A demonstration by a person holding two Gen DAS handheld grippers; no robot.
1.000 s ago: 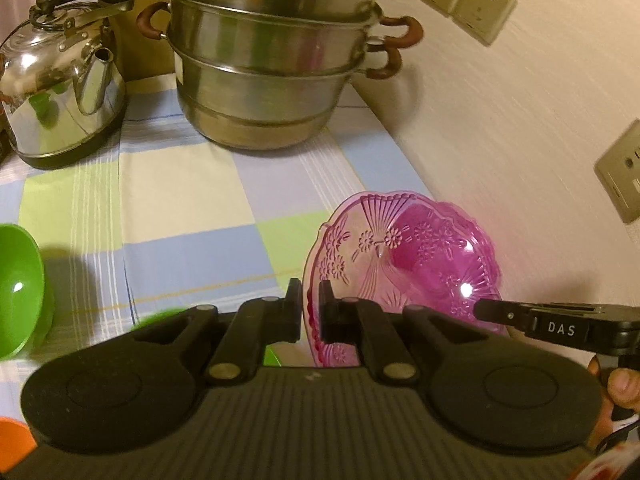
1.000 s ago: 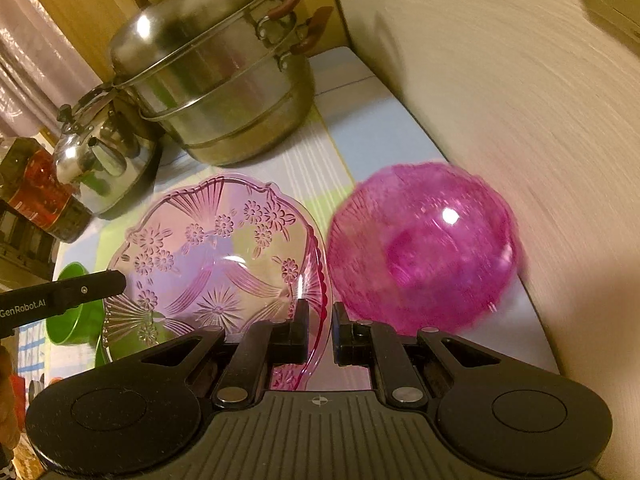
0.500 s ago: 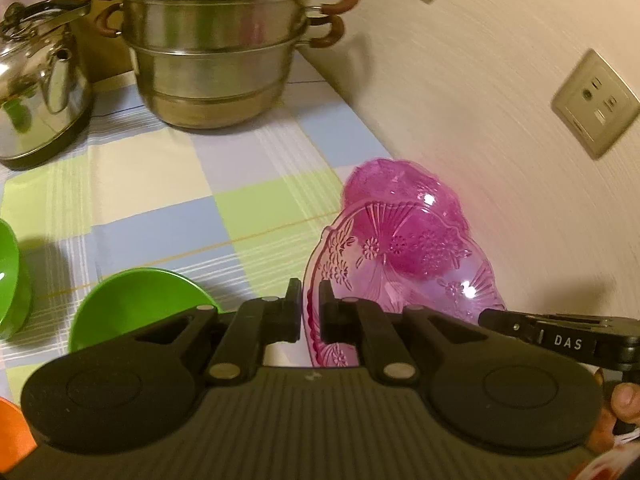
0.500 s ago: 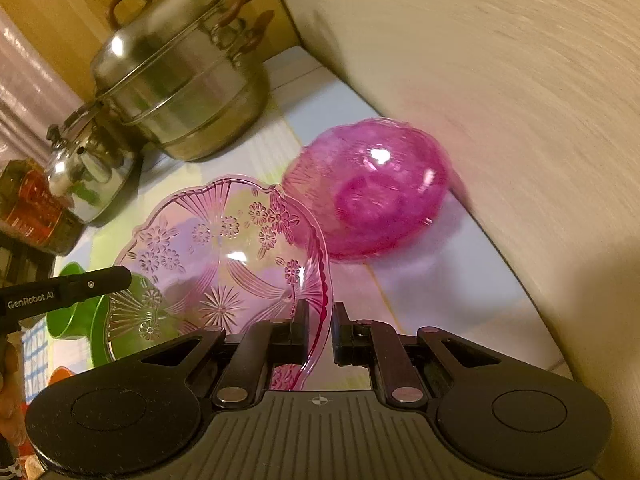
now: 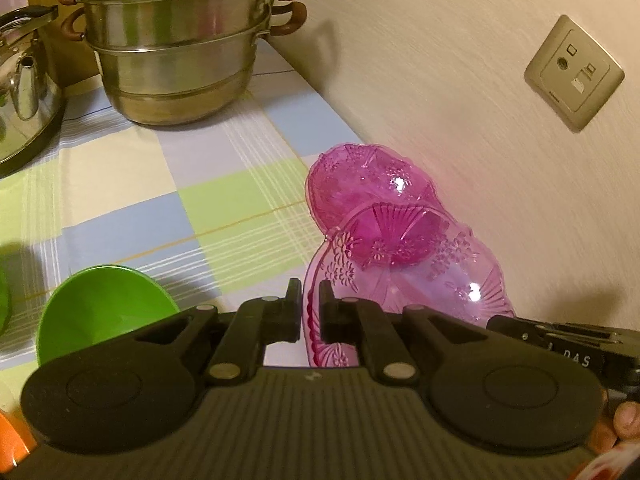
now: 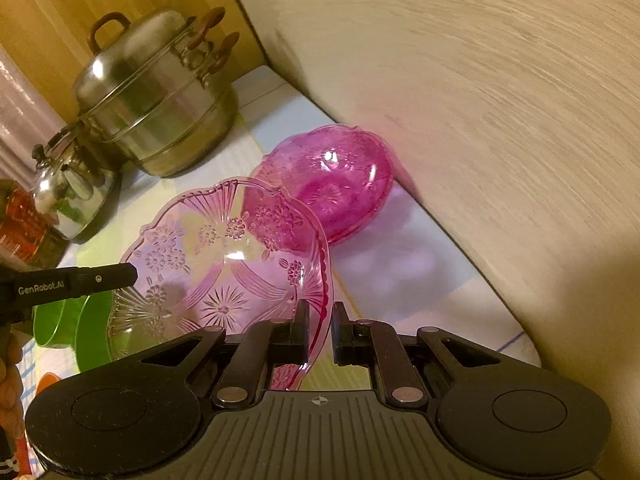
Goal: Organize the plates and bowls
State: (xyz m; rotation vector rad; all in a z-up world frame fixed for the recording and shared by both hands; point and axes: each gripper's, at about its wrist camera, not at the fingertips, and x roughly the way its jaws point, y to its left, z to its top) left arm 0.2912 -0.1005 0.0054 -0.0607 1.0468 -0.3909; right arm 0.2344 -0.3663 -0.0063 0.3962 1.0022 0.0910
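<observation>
A clear pink glass plate point(image 5: 440, 280) with a flower pattern hangs tilted above the checked tablecloth, held from both sides. My left gripper point(image 5: 310, 312) is shut on its left rim. My right gripper point(image 6: 321, 332) is shut on the right rim of the plate point(image 6: 224, 264). Just beyond the plate, a darker magenta glass bowl point(image 5: 360, 184) rests on the cloth against the wall, also seen as the magenta bowl point(image 6: 336, 188) in the right wrist view. A green bowl point(image 5: 100, 312) sits at the lower left.
A stacked steel steamer pot point(image 5: 176, 52) stands at the back with a steel kettle point(image 5: 24, 92) to its left. The wall point(image 5: 460, 100) with a socket plate point(image 5: 574, 72) runs along the right. Two green bowls point(image 6: 60, 320) lie under the plate's left side.
Both grippers have drawn back with the pink plate, away from the steamer pot. The magenta bowl now shows farther off, beyond the plate's far edge. A green bowl has come into the left view.
</observation>
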